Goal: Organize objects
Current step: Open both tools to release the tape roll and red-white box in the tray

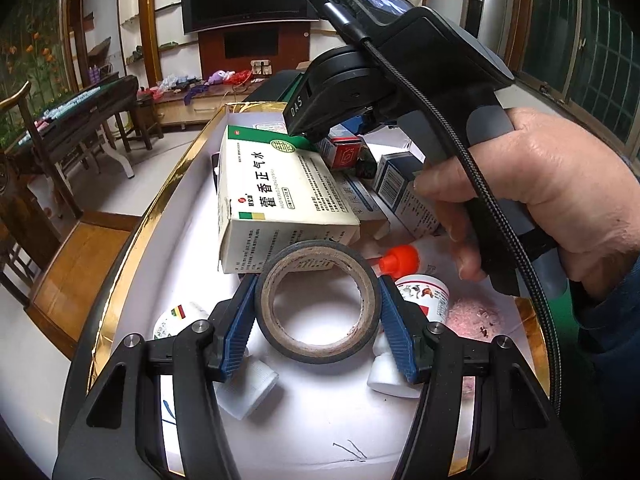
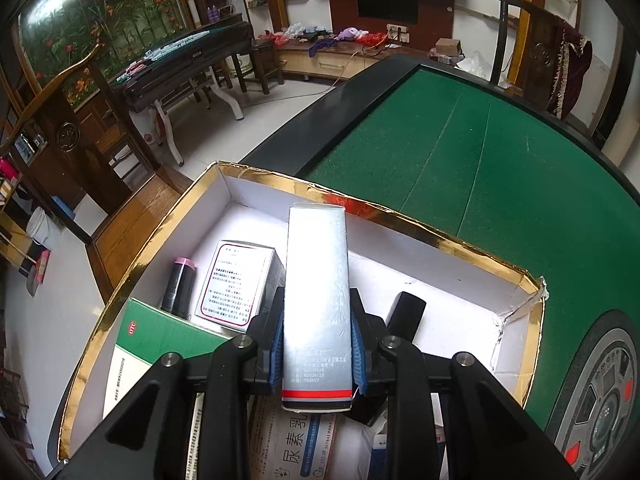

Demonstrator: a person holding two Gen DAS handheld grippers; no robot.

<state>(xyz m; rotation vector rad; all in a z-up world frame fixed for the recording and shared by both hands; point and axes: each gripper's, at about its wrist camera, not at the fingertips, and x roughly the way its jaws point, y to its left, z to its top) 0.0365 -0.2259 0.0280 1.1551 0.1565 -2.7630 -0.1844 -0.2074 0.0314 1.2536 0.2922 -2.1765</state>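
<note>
My left gripper point(image 1: 318, 300) is shut on a black tape roll point(image 1: 318, 300) and holds it above the white floor of a gold-rimmed box point(image 1: 132, 240). Behind the roll lies a white and green medicine carton point(image 1: 276, 196). My right gripper point(image 2: 318, 340) is shut on a long silver carton point(image 2: 316, 304) and holds it over the same gold-rimmed box point(image 2: 420, 228). The right gripper's body and the hand on it show at the upper right of the left wrist view point(image 1: 400, 80).
In the box lie white bottles point(image 1: 248, 384), an orange-capped bottle point(image 1: 400, 260), small cartons point(image 1: 396, 180), a black cylinder point(image 2: 178, 286), a white printed carton point(image 2: 240, 284) and a green carton point(image 2: 160, 332). The box stands on a green felt table point(image 2: 500, 168). Wooden chairs stand left.
</note>
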